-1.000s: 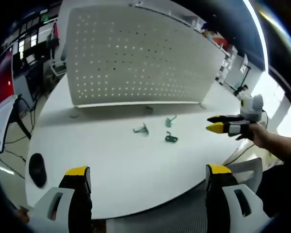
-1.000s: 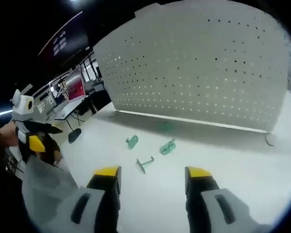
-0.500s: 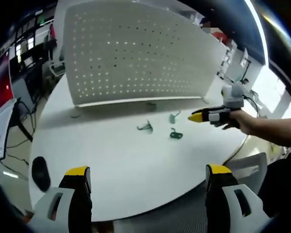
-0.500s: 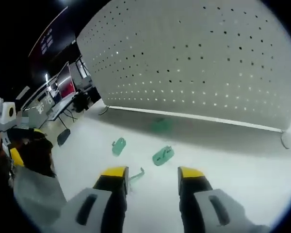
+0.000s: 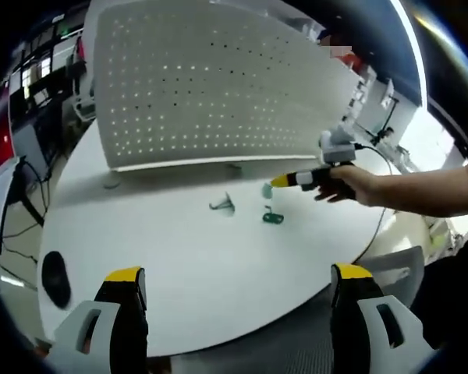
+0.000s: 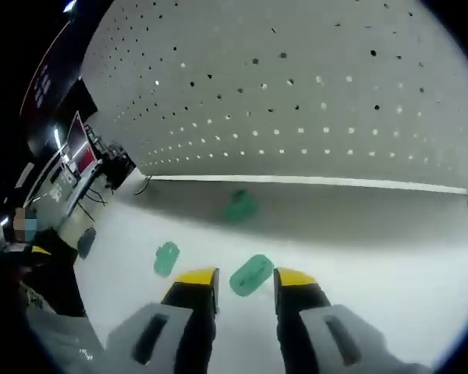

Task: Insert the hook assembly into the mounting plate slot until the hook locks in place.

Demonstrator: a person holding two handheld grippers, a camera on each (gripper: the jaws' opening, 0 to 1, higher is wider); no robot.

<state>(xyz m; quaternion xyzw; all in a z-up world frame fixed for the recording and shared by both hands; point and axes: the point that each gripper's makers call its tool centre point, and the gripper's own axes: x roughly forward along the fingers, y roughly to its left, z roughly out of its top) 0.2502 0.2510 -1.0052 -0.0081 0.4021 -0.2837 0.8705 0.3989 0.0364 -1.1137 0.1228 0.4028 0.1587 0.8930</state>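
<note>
Three small green hook pieces lie on the white table (image 5: 179, 265) in front of the upright white perforated mounting plate (image 5: 210, 86): one (image 5: 221, 205) to the left, one (image 5: 274, 218) nearer, one (image 5: 267, 190) by the right gripper's yellow tips (image 5: 281, 181). In the right gripper view, my right gripper (image 6: 246, 279) has its jaws drawn close together but still apart, and a green hook plate (image 6: 251, 274) sits right at the gap between the tips. Another hook (image 6: 166, 257) lies to the left, a third (image 6: 239, 206) near the plate's (image 6: 296, 93) base. My left gripper (image 5: 238, 274) hangs open over the near table edge, holding nothing.
A black oval object (image 5: 54, 276) rests on the table's left edge. A grey chair (image 5: 390, 269) stands beyond the near right edge. Desks with monitors (image 6: 78, 156) fill the room to the left of the plate. A person's forearm (image 5: 421, 191) reaches in from the right.
The right gripper has moved in over the table to the hooks and its jaws have narrowed around one green hook plate. The left gripper has stayed about where it was.
</note>
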